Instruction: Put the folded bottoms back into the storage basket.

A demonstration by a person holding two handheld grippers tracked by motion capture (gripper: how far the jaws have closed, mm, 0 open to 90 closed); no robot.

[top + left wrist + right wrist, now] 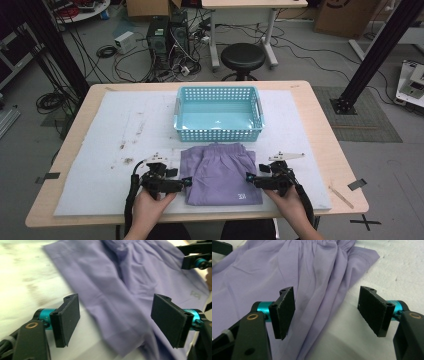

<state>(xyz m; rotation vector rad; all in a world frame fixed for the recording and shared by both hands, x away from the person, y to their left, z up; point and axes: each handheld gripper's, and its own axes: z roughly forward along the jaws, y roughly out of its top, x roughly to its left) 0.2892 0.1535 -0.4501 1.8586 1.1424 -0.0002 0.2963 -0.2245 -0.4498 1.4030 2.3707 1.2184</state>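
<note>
Purple shorts lie folded before the basket; left hand-held gripper and right hand-held gripper flank them, jaws open, poised to lift both edges.

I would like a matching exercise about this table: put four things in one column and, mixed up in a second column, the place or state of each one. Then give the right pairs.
Things:
1. basket
2. purple garment
3. left gripper
4. stool

Places or states:
A. on the floor beyond the far edge of the table
B. open, at the garment's left edge
C. turquoise, nothing inside it, on the white mat behind the garment
D. folded flat on the white mat, between the two grippers

Pairs: 1-C, 2-D, 3-B, 4-A
</note>
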